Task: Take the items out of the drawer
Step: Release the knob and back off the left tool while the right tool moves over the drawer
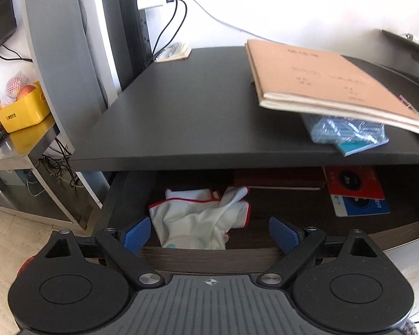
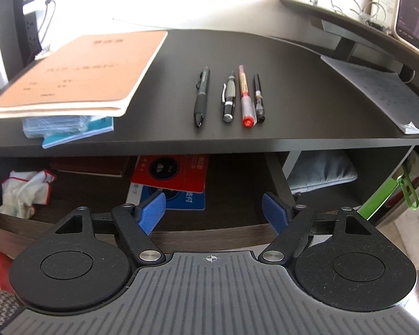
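Dark wood drawer (image 1: 209, 259) open under desk. Crumpled white red-trimmed cloth gloves (image 1: 198, 217) at its left end, between spread fingers of left gripper (image 1: 209, 236). Soft, light, limp; pinch bunched middle. Right gripper (image 2: 212, 213) also spread, empty, above red and blue cards (image 2: 170, 181).

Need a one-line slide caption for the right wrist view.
Open right gripper faces the open drawer holding red and blue cards; four pens lie on the desk above.

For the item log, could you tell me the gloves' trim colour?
Red trim on the white gloves, clearest in the left wrist view.
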